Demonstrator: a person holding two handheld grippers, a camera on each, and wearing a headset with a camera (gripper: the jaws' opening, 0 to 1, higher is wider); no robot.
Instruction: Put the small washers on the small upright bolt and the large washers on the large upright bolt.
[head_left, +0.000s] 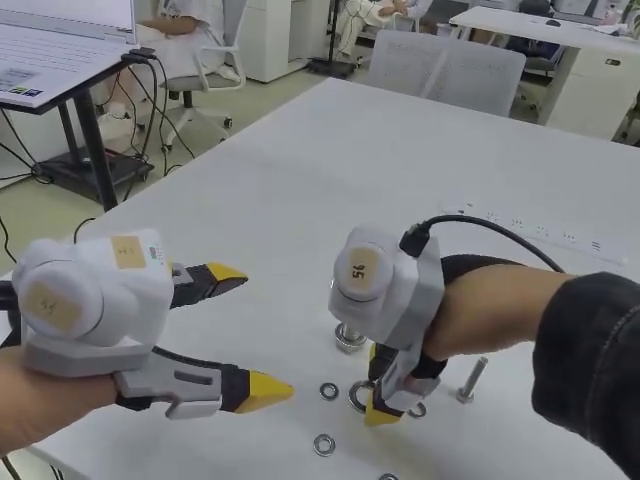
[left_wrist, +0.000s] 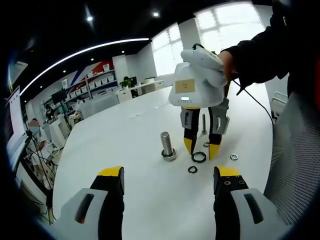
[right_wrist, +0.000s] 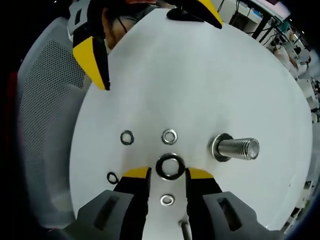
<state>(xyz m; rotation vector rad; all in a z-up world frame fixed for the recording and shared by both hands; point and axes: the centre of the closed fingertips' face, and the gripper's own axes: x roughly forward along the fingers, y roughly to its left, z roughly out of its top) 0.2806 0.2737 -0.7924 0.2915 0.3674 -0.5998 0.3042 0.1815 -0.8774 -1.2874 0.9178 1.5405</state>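
A large upright bolt (head_left: 350, 338) (right_wrist: 235, 148) (left_wrist: 167, 145) stands on the white table (head_left: 330, 180). A thin bolt (head_left: 473, 379) (left_wrist: 203, 122) stands to its right. My right gripper (head_left: 385, 408) (right_wrist: 169, 173) (left_wrist: 201, 148) points down, open, its yellow tips on either side of a large dark washer (right_wrist: 170, 166) (left_wrist: 199, 157) that lies flat. Small washers (right_wrist: 169, 136) (right_wrist: 127, 137) (head_left: 329, 391) (head_left: 324, 444) lie scattered around it. My left gripper (head_left: 245, 332) (left_wrist: 169, 172) hovers open to the left, holding nothing.
A black cable (head_left: 500, 235) runs from the right gripper across the table. An office chair (head_left: 445, 65) stands at the far edge, and a desk with a laptop (head_left: 50, 45) at the left. The table's near edge is close to the washers.
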